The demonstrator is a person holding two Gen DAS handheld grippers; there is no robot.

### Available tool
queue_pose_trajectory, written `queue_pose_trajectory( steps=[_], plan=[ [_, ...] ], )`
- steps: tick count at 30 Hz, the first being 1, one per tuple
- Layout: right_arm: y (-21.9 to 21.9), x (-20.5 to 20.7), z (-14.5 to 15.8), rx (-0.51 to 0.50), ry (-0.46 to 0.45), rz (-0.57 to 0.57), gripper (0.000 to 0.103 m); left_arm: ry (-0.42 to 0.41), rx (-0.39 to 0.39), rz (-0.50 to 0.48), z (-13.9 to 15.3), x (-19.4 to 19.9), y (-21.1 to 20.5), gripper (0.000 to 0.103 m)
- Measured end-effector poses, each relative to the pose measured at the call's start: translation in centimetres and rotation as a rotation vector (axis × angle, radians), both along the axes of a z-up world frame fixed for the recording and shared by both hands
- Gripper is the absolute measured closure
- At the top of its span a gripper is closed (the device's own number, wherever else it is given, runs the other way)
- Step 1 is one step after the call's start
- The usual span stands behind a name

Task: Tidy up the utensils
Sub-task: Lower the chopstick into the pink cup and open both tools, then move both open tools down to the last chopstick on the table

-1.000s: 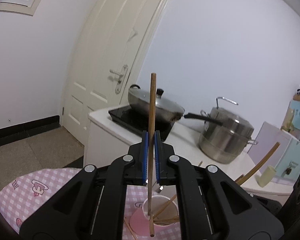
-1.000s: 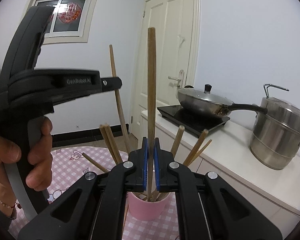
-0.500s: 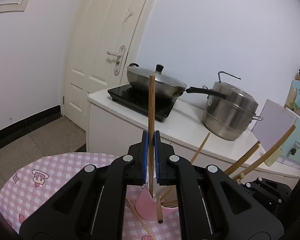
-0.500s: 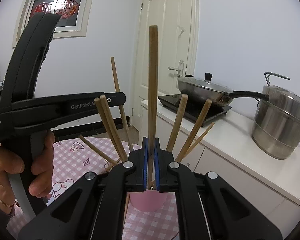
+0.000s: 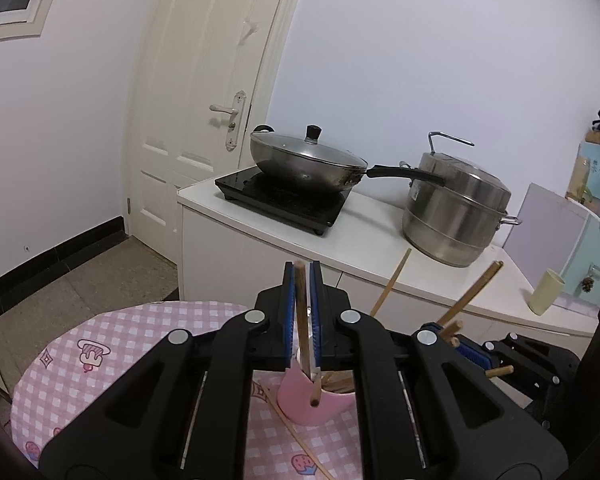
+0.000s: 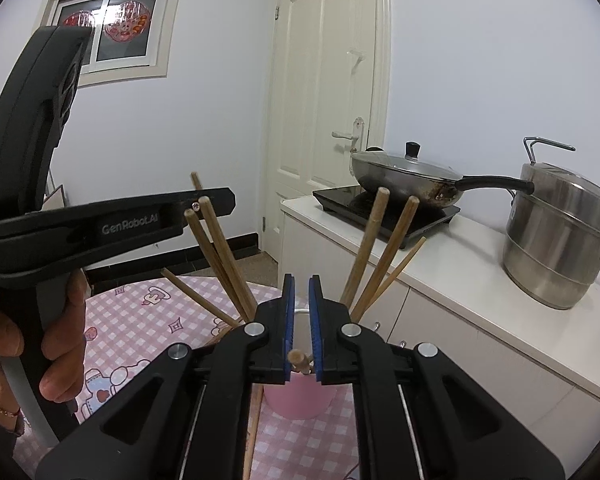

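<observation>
A pink cup (image 5: 300, 408) stands on the pink checked tablecloth (image 5: 120, 344) with several wooden chopsticks (image 6: 370, 256) fanned out of it. My left gripper (image 5: 302, 276) hovers right over the cup with its jaws opening. A chopstick (image 5: 302, 320) leans loosely between its blue pads, its lower end down at the cup. My right gripper (image 6: 302, 284) is above the same cup (image 6: 300, 400) with its jaws opening too. Only the top of its chopstick (image 6: 296, 357) shows low between the jaws. A hand (image 6: 56, 344) holds the left gripper's body (image 6: 100, 224).
A loose chopstick (image 5: 300, 444) lies on the cloth in front of the cup. Behind the table a white counter (image 5: 364, 248) carries a black hob with a lidded wok (image 5: 304, 160), a steel steamer pot (image 5: 456, 208) and a yellow cup (image 5: 546, 292). A door (image 5: 204, 100) is at the left.
Both chopsticks have slid down through the jaws toward the cup. Their tall upper ends no longer stand above the fingers. Both pairs of pads have parted slightly.
</observation>
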State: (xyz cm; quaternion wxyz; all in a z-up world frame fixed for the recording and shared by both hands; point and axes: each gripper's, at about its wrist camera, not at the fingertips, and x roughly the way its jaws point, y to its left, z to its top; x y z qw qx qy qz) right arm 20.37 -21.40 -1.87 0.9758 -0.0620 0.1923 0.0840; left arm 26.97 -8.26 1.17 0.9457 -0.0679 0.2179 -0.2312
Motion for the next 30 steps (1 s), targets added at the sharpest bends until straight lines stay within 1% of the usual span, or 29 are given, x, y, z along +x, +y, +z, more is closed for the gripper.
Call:
queue_pose_trajectory(
  steps=[2,4,6,9,13,18,21,26,30],
  plan=[
    [0.0,-0.2,0.2,0.000,-0.005,-0.001,0.095,-0.003,0.004,-0.004,0.2,-0.3,0.0,0.086],
    [0.0,-0.5,0.3,0.002,-0.009,0.000,0.093,-0.004,-0.001,-0.007,0.3,-0.7,0.2,0.075],
    [0.0,-0.8,0.5,0.004,-0.016,-0.001,0.090,-0.010,0.000,-0.004,0.5,-1.2,0.3,0.070],
    [0.0,-1.5,0.9,0.008,-0.028,-0.003,0.085,-0.027,0.009,0.004,0.7,-2.0,0.6,0.057],
    [-0.1,-2.2,1.4,0.018,-0.044,-0.005,0.082,-0.039,0.030,0.016,0.9,-3.1,1.1,0.057],
    [-0.1,-3.2,1.8,0.029,-0.059,-0.005,0.076,-0.038,0.020,0.030,1.0,-4.4,2.3,0.056],
    [-0.1,-3.8,2.0,0.038,-0.068,-0.006,0.072,-0.049,0.019,0.039,1.0,-5.5,3.1,0.050],
    [0.0,-5.1,2.4,0.051,-0.086,-0.009,0.063,-0.068,0.025,0.064,1.3,-7.4,4.1,0.050],
    [0.1,-6.1,2.7,0.064,-0.100,-0.009,0.057,-0.083,0.033,0.075,1.4,-9.1,4.7,0.043]
  ],
)
